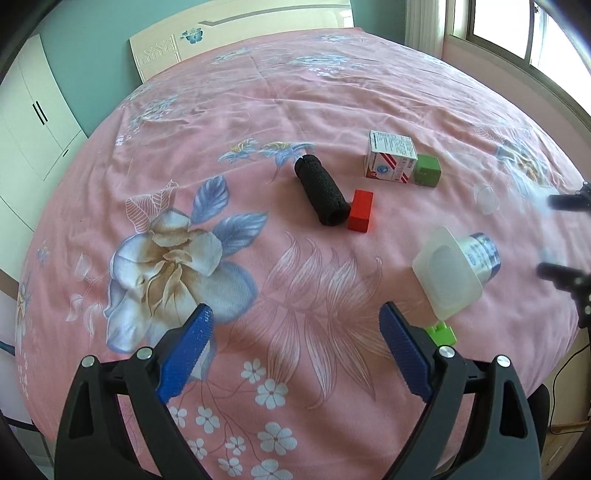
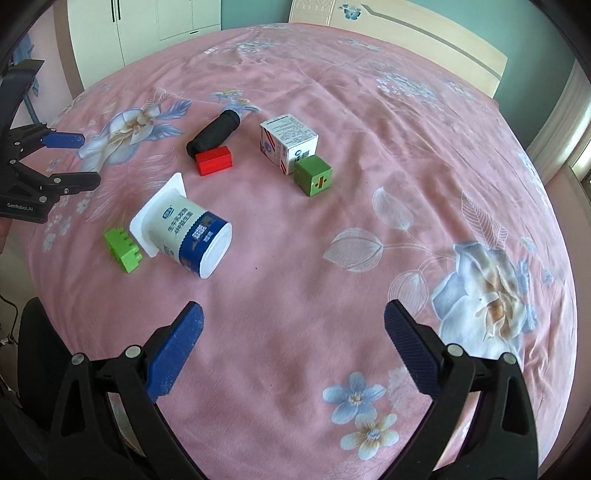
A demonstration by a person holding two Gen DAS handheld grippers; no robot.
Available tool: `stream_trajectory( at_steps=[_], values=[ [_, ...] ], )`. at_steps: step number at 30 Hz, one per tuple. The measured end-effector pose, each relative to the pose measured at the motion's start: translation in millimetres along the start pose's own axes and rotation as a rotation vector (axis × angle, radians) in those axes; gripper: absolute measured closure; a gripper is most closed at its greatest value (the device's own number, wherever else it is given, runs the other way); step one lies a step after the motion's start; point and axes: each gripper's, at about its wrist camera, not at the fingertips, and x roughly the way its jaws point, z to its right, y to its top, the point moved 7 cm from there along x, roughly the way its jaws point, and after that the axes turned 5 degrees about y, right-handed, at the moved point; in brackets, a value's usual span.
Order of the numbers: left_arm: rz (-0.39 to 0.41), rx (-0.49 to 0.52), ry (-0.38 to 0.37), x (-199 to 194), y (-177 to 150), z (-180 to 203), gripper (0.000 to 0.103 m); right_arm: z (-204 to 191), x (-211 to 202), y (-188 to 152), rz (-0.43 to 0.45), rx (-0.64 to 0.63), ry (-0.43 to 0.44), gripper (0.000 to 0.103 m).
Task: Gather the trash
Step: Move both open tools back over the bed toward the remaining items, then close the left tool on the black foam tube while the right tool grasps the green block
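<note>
On the pink flowered bedspread lies a tipped white yogurt cup (image 2: 184,232) with a blue band, also visible in the left wrist view as yogurt cup (image 1: 448,271). Further back stands a small white carton (image 2: 288,142), carton (image 1: 391,160). A black foam roll (image 2: 214,133), roll (image 1: 322,190), lies beside a red block (image 2: 214,160). My left gripper (image 1: 295,325) is open over the sheet, nothing between its fingers. My right gripper (image 2: 293,319) is open too, short of the cup. The left gripper (image 2: 86,160) also shows at the left edge of the right wrist view.
A green cube (image 2: 313,174) touches the carton, and a light green toothed block (image 2: 123,249) lies against the cup's rim. A headboard (image 1: 236,33) is at the far end, wardrobes (image 1: 29,110) at the left, a window (image 1: 517,33) at the right.
</note>
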Motion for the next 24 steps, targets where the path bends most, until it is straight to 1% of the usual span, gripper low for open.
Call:
stream_trajectory(
  at_steps=[5,10,14,19,22,24],
  values=[
    [-0.031,-0.047,-0.03,21,28,-1,0.01,13,17,20,-0.018,0.009,0.008,0.007],
    [-0.035,-0.041,-0.018,35,53,2,0.01,26,29,38,-0.021,0.008,0.012,0.007],
    [-0.047,-0.031,-0.028,44,68,6,0.01,33,36,50,-0.005,-0.002,0.04,0.007],
    [-0.067,-0.015,-0.027,57,80,10,0.01,31,46,65,0.013,-0.084,0.073,0.007],
    [-0.095,-0.022,-0.043,69,85,12,0.01,26,53,72,0.013,-0.148,0.083,0.007],
    [-0.11,-0.027,-0.04,77,88,12,0.01,25,60,75,0.003,-0.173,0.076,0.007]
  ],
)
